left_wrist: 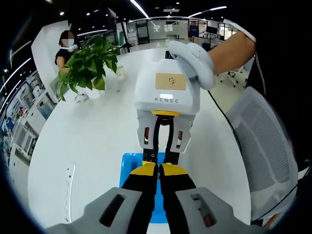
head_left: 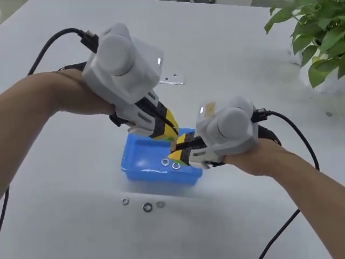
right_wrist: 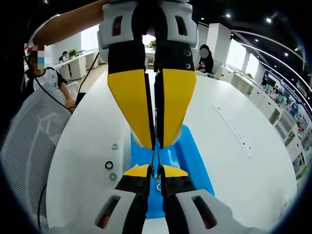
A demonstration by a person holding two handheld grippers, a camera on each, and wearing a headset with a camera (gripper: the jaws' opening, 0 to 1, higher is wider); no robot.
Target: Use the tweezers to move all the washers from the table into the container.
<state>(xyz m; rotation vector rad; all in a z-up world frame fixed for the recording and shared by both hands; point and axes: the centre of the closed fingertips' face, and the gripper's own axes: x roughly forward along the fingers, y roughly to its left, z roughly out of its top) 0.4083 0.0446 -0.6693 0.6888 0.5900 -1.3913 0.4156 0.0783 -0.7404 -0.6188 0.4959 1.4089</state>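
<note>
The left gripper [head_left: 171,131] and right gripper [head_left: 173,156], both with jaws pinched on slim metal tweezers [right_wrist: 155,158], meet tip to tip above a blue rectangular plastic container [head_left: 135,162]. Two silver washers [head_left: 165,162] lie inside it. Three more lie on the white table [head_left: 242,54], just beside its near wall.

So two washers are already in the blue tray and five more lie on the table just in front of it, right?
Not five: the head view shows three washers on the table just in front of the blue tray. The other two do lie in the tray already.
</note>
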